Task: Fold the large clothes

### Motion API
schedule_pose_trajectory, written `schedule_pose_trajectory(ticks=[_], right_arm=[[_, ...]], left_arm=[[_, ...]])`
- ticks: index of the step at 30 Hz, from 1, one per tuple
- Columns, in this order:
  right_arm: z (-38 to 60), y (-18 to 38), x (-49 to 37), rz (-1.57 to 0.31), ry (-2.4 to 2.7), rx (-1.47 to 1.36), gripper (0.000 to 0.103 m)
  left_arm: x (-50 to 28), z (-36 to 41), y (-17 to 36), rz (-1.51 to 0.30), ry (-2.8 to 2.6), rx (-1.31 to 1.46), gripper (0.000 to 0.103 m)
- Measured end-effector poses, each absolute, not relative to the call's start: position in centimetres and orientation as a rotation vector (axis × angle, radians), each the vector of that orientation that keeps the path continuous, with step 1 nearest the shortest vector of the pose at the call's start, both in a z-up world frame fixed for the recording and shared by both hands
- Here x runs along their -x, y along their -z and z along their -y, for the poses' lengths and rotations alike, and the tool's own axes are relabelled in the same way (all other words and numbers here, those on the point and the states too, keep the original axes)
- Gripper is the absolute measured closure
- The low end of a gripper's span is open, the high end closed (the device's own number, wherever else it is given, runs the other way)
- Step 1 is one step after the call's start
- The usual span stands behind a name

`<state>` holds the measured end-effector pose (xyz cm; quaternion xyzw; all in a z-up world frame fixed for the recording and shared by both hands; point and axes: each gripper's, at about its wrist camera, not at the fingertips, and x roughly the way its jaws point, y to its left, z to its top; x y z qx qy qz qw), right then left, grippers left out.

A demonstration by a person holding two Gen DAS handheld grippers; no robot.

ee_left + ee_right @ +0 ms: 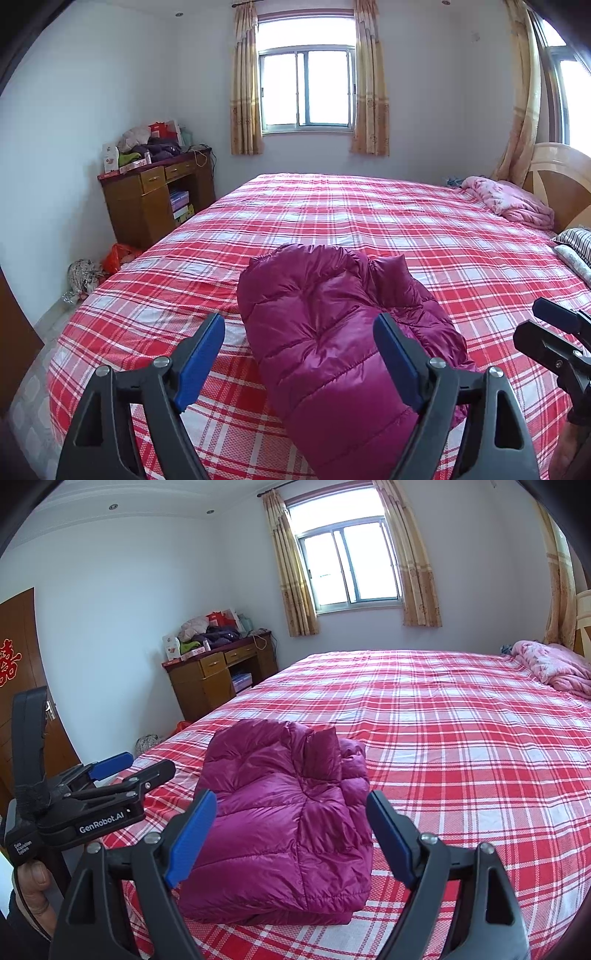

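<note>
A magenta puffer jacket (332, 332) lies folded into a thick bundle on the red plaid bed (369, 221), near the bed's front edge. It also shows in the right wrist view (280, 812). My left gripper (299, 332) is open and empty, held just above and in front of the bundle. My right gripper (291, 812) is open and empty, also just short of the bundle. The left gripper shows at the left of the right wrist view (122, 768), and the right gripper shows at the right edge of the left wrist view (546, 325).
A pink blanket (509, 199) lies at the far right by the wooden headboard (561, 177). A striped pillow (576, 240) is at the right edge. A cluttered wooden desk (155, 195) stands left of the bed, with bags (118, 254) on the floor.
</note>
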<state>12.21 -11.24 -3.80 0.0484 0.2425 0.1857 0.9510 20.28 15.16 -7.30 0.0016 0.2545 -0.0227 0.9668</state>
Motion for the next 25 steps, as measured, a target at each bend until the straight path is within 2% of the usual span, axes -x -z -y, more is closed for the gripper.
schedule_pose_trajectory(ticks=[25], right_arm=[[11.12,4.65,-12.25,-0.514,-0.379,-0.108,0.017]], left_arm=[[-20.68,-15.48,8.04,-0.512,0.013,-0.013,0.019]])
